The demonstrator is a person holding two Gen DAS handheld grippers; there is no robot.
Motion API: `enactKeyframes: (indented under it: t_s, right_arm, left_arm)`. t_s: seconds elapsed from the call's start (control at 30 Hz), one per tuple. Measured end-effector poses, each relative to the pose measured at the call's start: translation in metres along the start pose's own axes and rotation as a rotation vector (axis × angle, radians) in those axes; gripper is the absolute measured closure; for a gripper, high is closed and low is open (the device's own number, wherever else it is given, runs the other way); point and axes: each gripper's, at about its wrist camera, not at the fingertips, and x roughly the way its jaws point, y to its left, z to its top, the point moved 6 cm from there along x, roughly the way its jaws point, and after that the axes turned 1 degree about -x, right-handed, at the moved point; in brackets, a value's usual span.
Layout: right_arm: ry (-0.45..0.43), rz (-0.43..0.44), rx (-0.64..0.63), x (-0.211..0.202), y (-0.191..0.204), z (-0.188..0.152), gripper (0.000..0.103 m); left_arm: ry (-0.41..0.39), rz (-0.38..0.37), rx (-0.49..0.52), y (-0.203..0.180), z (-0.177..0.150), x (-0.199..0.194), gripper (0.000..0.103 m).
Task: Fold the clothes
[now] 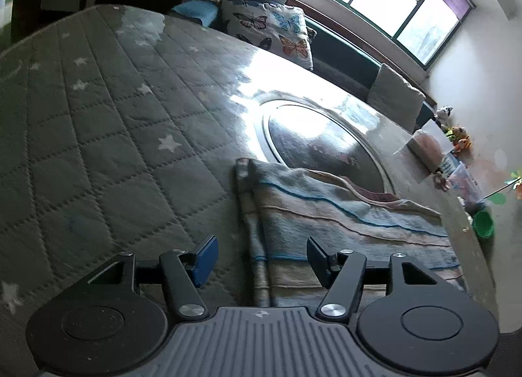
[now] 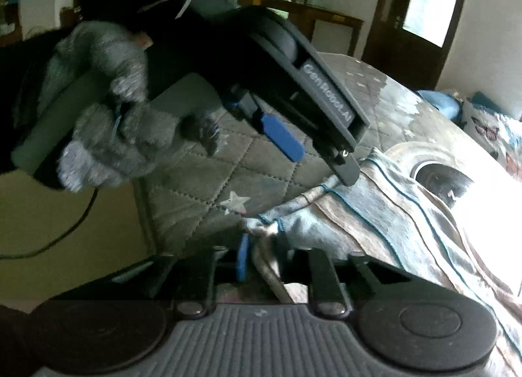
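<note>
A blue and beige striped cloth (image 1: 342,223) lies folded on the quilted grey cover (image 1: 107,135). My left gripper (image 1: 262,259) stands open over the cloth's left edge, which runs between its fingers untouched. In the right wrist view the same cloth (image 2: 375,214) spreads to the right, and my right gripper (image 2: 262,256) is shut on its near bunched corner. The left gripper (image 2: 313,155) shows there too, held by a grey gloved hand (image 2: 107,116), with its black fingertip (image 2: 344,171) just at the cloth's far corner.
A shiny round inset (image 1: 316,142) sits behind the cloth under strong window glare. A butterfly cushion (image 1: 270,28) and a grey cushion (image 1: 394,96) line the far side. Toys and a green cup (image 1: 483,222) stand at the right. A cable (image 2: 65,230) hangs off the left edge.
</note>
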Motion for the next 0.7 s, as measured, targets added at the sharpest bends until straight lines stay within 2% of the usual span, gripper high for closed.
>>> enactKeyframes:
  t_s: [0.07, 0.33, 0.4, 0.47, 0.53, 0.7]
  right_arm:
    - [-0.014, 0.014, 0.039, -0.005, -0.003, 0.002, 0.097]
    - [-0.096, 0.034, 0.130, -0.042, -0.018, 0.011, 0.098]
    - [-0.108, 0.035, 0.144, -0.047, -0.019, 0.011, 0.098]
    - [-0.118, 0.038, 0.151, -0.050, -0.019, 0.011, 0.098]
    - [-0.120, 0.043, 0.156, -0.050, -0.019, 0.009, 0.098]
    - [-0.122, 0.043, 0.192, -0.057, -0.030, 0.002, 0.090]
  left_arm:
    - [0.005, -0.007, -0.024, -0.001, -0.001, 0.001, 0.035]
    - [0.057, -0.091, -0.181, -0.005, -0.002, 0.010, 0.036]
    - [0.073, -0.113, -0.198, -0.008, -0.003, 0.015, 0.045]
    - [0.089, -0.129, -0.207, -0.012, -0.005, 0.021, 0.070]
    - [0.097, -0.130, -0.205, -0.013, -0.007, 0.026, 0.084]
    - [0.093, -0.123, -0.193, -0.011, -0.005, 0.028, 0.088]
